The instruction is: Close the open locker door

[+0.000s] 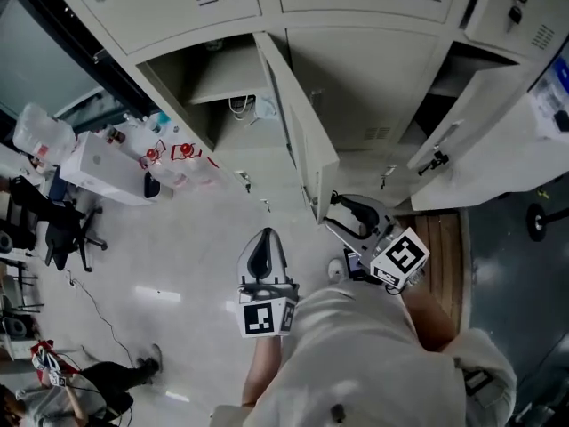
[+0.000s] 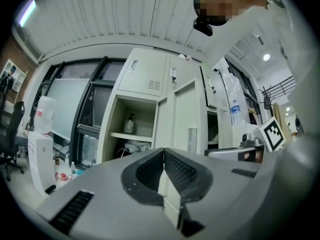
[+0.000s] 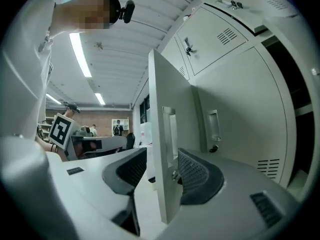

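Pale grey metal locker door point(image 1: 298, 123) stands swung out from the bank of grey steel lockers point(image 1: 364, 78). It shows edge-on in the head view, running from 12 o'clock down toward the centre, with its open compartment point(image 1: 222, 96) at 11 o'clock. Right gripper point(image 1: 342, 205), at 3 o'clock of the centre, sits at the door's free edge. In the right gripper view its 2 jaws stand apart, released, with the door's edge between them and its recessed handle point(image 3: 170, 129) facing the right pad, which is just beside the panel. Left gripper point(image 1: 264, 238), at 6 o'clock, is clenched on nothing, pointing toward the compartment, where a pump bottle point(image 2: 130, 124) stands on a shelf
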Demonstrator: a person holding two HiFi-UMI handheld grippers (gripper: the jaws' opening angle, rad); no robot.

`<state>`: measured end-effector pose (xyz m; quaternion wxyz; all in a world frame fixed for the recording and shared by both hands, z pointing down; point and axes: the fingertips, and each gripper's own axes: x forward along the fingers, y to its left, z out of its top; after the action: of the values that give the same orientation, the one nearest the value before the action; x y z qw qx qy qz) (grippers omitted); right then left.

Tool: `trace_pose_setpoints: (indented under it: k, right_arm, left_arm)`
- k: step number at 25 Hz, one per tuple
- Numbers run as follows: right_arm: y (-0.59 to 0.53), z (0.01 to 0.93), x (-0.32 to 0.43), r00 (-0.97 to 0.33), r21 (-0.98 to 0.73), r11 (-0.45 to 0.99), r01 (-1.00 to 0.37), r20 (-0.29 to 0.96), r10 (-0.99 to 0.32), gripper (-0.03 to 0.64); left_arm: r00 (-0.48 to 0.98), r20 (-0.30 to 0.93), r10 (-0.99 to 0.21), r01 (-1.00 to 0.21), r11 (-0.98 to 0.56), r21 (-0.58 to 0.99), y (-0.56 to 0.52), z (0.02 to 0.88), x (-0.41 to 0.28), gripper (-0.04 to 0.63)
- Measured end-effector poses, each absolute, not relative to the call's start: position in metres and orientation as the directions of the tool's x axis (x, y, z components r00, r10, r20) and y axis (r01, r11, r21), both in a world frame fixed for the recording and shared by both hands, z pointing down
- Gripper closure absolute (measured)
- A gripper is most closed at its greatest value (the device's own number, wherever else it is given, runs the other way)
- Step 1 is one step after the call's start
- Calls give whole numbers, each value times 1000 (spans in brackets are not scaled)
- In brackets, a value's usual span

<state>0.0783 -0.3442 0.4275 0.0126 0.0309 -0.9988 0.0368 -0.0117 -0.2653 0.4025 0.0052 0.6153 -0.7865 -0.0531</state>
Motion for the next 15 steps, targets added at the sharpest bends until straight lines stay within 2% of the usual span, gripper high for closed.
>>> trace_pose_setpoints:
  k: [7, 15]
  right_arm:
    - [-350, 419, 64, -986, -88, 982, 167, -16, 166, 407]
    - [-339, 416, 48, -959, -81, 955, 284, -29, 283, 408]
  left_arm:
    - [-376, -22, -926, -925, 374, 67, -266, 411, -14, 586]
    - [-475, -46, -879, -880, 472, 55, -259, 404, -26, 586]
